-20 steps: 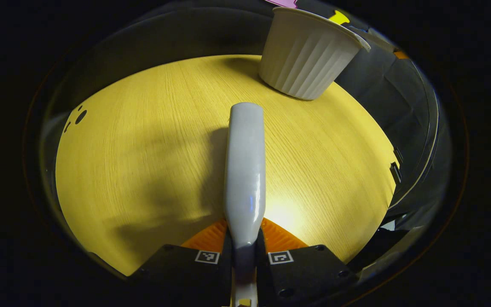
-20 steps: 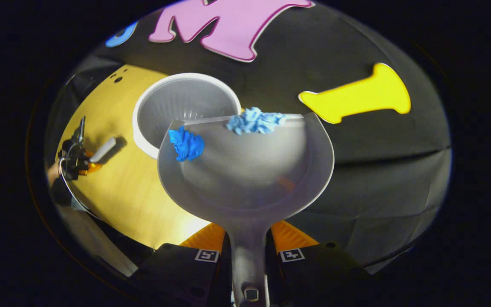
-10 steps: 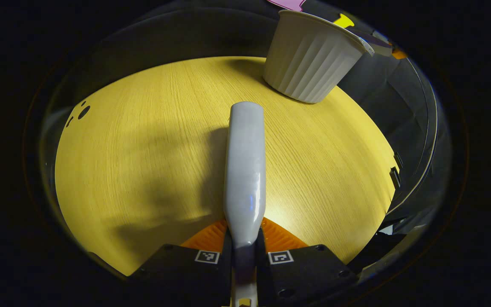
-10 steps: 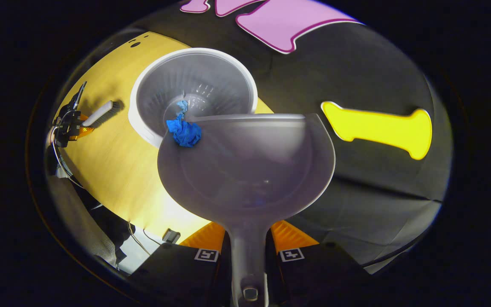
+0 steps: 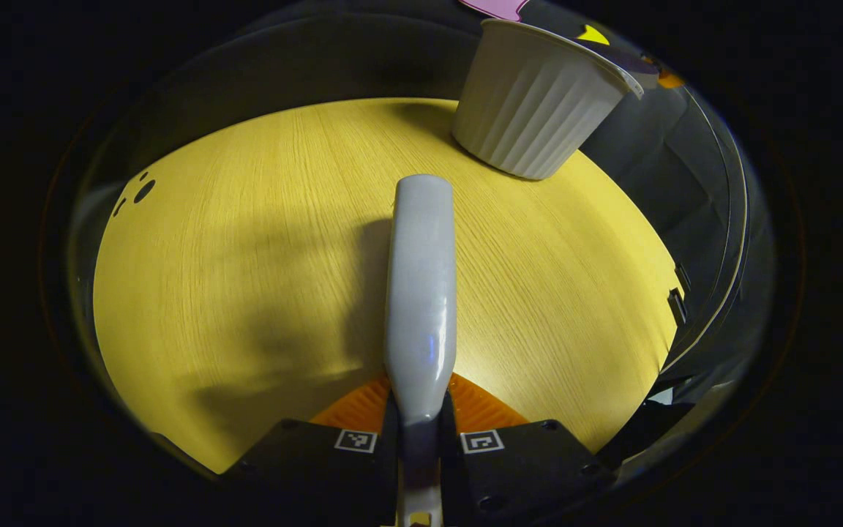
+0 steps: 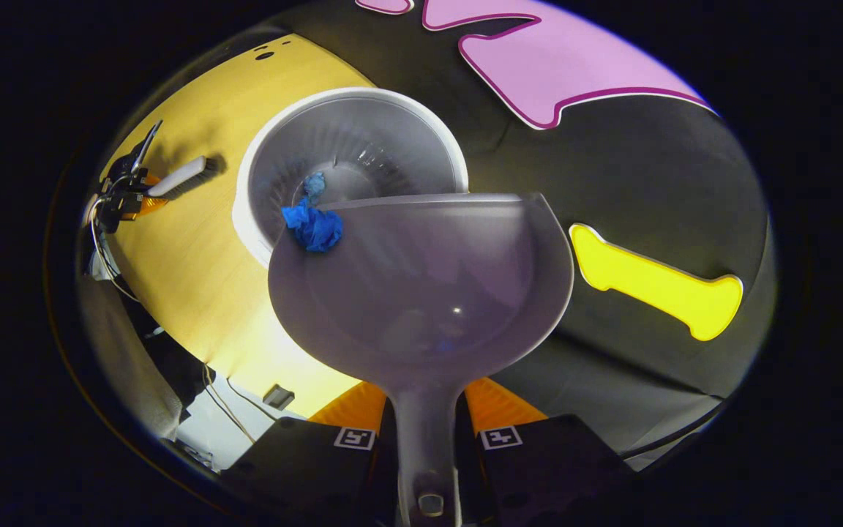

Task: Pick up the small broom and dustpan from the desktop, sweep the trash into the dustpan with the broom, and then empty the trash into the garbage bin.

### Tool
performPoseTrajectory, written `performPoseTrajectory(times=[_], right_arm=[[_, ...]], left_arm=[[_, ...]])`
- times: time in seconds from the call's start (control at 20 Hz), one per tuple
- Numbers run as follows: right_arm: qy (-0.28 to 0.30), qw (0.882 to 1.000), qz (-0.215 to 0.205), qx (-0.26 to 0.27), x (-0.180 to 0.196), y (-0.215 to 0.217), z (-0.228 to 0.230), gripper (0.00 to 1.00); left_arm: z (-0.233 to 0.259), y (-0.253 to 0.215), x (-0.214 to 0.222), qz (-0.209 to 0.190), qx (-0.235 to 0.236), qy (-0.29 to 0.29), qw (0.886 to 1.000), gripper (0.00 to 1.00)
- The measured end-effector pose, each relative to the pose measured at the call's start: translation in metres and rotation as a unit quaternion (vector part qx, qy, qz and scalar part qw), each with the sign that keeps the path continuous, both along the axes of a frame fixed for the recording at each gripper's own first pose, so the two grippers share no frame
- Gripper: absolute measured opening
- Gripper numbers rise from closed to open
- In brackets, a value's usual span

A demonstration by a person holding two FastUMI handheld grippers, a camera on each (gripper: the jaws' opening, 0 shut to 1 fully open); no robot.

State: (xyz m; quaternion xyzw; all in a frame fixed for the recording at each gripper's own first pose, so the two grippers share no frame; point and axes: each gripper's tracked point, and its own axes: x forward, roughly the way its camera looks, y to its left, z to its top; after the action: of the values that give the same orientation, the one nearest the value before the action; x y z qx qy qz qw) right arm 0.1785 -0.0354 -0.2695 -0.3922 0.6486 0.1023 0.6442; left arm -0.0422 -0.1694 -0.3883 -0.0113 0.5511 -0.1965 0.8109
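In the right gripper view my right gripper [image 6: 425,432] is shut on the handle of the grey dustpan [image 6: 429,293], held tilted over the white ribbed bin [image 6: 264,183]. A dark blue paper wad [image 6: 313,227] clings to the pan's front left lip at the bin's rim. A paler blue wad [image 6: 313,183] lies inside the bin. In the left gripper view my left gripper [image 5: 420,428] is shut on the grey broom [image 5: 421,285], which points forward low over the yellow desktop [image 5: 246,256]. The bin [image 5: 535,102] stands at the far right there. The left gripper [image 6: 125,201] with the broom [image 6: 180,178] also shows far left.
The bin stands near the desktop's far edge, close to the black cloth wall [image 6: 612,161]. The desktop has small holes [image 5: 140,194] at its far left corner. Cables and a small box [image 6: 275,397] lie below the desk's near edge in the right gripper view.
The dustpan tipped further over the bin. The pale blue wad slid off the pan's lip into the bin; the dark blue wad stays at the lip. The left gripper and broom hardly moved.
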Motion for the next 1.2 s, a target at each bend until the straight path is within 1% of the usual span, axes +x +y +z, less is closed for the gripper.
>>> performPoseTrajectory(times=[0.05,0.15,0.25,0.35,0.4,0.5,0.6,0.65,0.75,0.85,0.9,0.95,1.0,1.15,1.2], right_arm=[[0.003,1.000,0.014,-0.004,0.002,0.001,0.000,0.37],[-0.001,1.000,0.010,-0.003,0.003,0.003,-0.001,0.37],[-0.034,0.999,0.012,0.000,0.003,-0.002,0.001,0.37],[-0.066,0.997,-0.013,0.032,-0.003,-0.001,0.003,0.37],[-0.097,0.993,-0.037,0.064,-0.009,0.002,0.006,0.37],[-0.134,0.984,-0.060,0.099,-0.019,0.006,0.016,0.37],[-0.164,0.972,-0.081,0.145,-0.034,0.017,0.029,0.37],[-0.176,0.967,-0.085,0.165,-0.042,0.022,0.037,0.37],[-0.197,0.957,-0.084,0.198,-0.061,0.035,0.050,0.36],[-0.208,0.948,-0.079,0.227,-0.083,0.052,0.057,0.37],[-0.210,0.944,-0.079,0.241,-0.094,0.060,0.058,0.37],[-0.211,0.942,-0.078,0.250,-0.106,0.068,0.057,0.37],[-0.213,0.939,-0.077,0.258,-0.118,0.074,0.054,0.37],[-0.193,0.934,-0.087,0.289,-0.164,0.099,0.035,0.37],[-0.190,0.931,-0.095,0.296,-0.179,0.105,0.026,0.37]], left_arm=[[0.000,0.000,-0.001,0.000,0.001,0.001,1.000,0.28],[0.000,0.000,-0.001,0.000,0.001,0.003,1.000,0.28],[0.000,0.000,-0.001,0.004,0.000,0.003,1.000,0.28],[0.000,0.001,-0.001,0.005,0.002,0.006,1.000,0.28],[-0.001,0.001,-0.001,0.004,0.004,0.007,1.000,0.28],[-0.001,0.001,-0.001,0.003,0.008,0.008,1.000,0.28],[-0.001,0.001,-0.001,0.005,0.007,0.006,1.000,0.28],[0.000,0.001,0.000,0.007,0.005,0.004,1.000,0.28],[0.000,0.002,-0.001,0.015,0.006,0.007,1.000,0.28],[-0.002,0.005,-0.003,0.016,0.021,0.013,1.000,0.28],[-0.002,0.005,-0.003,0.016,0.026,0.014,0.999,0.27],[-0.002,0.006,-0.003,0.019,0.031,0.015,0.999,0.31],[-0.002,0.007,-0.004,0.020,0.036,0.016,0.999,0.27],[-0.003,0.011,-0.005,0.017,0.053,0.019,0.998,0.28],[-0.002,0.013,-0.006,0.017,0.063,0.025,0.998,0.31]])
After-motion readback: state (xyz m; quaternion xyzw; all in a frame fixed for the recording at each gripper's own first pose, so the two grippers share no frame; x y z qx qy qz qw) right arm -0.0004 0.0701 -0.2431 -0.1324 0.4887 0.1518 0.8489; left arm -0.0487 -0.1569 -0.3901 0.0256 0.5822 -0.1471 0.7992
